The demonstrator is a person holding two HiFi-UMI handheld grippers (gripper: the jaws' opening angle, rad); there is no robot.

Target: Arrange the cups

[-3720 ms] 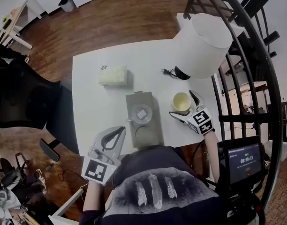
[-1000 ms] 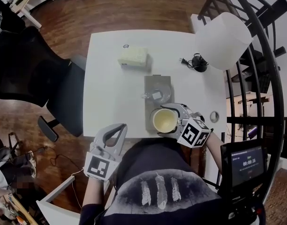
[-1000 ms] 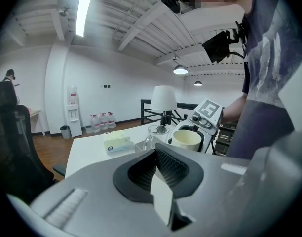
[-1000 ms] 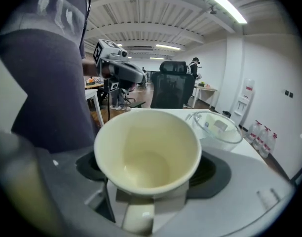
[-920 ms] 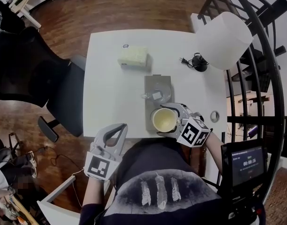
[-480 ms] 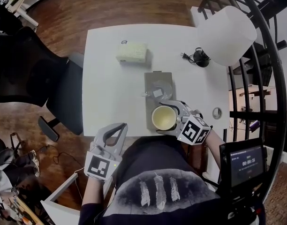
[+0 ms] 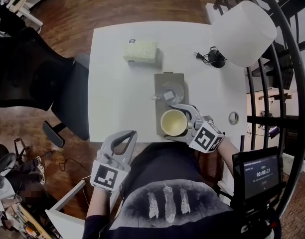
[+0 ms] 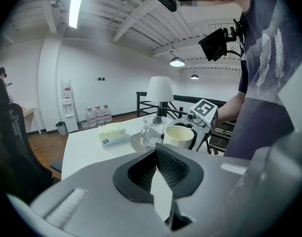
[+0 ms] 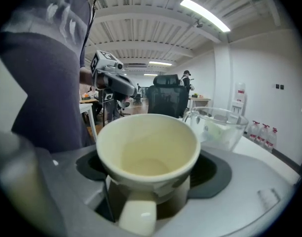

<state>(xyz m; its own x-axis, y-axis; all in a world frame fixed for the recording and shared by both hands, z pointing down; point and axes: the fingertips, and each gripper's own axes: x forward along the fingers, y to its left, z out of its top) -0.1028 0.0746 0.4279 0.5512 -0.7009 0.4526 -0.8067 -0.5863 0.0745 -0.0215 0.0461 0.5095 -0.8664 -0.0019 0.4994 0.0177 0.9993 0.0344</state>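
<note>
Now pinches cream cup [image 9: 148, 152] in right gripper [image 7: 171, 122] at near end of grey tray [image 7: 165, 79], beside glass mug [image 7: 168, 94]; holds left gripper [image 8: 161, 164] pressed together, empty.

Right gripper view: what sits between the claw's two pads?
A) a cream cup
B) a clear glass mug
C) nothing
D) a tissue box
A: the cream cup fills the gap of the right claw, with the pads pressed on its sides, while the glass mug stands free behind it.
</note>
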